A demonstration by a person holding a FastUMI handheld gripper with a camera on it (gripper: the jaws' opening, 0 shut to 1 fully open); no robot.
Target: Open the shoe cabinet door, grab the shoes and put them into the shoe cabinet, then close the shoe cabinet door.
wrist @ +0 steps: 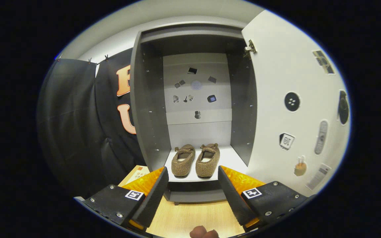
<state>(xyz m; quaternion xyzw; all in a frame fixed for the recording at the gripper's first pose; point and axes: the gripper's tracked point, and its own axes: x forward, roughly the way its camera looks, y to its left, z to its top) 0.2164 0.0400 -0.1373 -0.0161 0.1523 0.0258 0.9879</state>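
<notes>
Hand point(204, 232): only a small part of fingers is seen at the very bottom, between the two gripper fingers.
Gripper point(193, 178): the two fingers stand wide apart and nothing is between them (they press on nothing). They point toward the cabinet.
Table point(193, 219): light wood surface under the fingers; it reaches to the foot of the cabinet.
Box point(137, 174): a pale cardboard corner with some print, on the table, left of the cabinet and partly behind the left finger.
Shoe cabinet point(150, 109): grey body, standing on the table just beyond the fingertips. The inside is dark grey at the sides, with a white bottom shelf.
Shoes point(195, 159): a pair of brown fuzzy slippers (the texture looks like fleece), with a pale lining inside. They stand side by side on the white shelf, close together, toes toward the gripper and heels toward the back. Both are upright and inside the cabinet.
Back panel point(197, 96): light grey, with several small stickers on it.
Door point(286, 99): white, swung fully open at the right side, with a metal hinge point(250, 48) at its top inner corner. Some stickers are on its inner face.
</notes>
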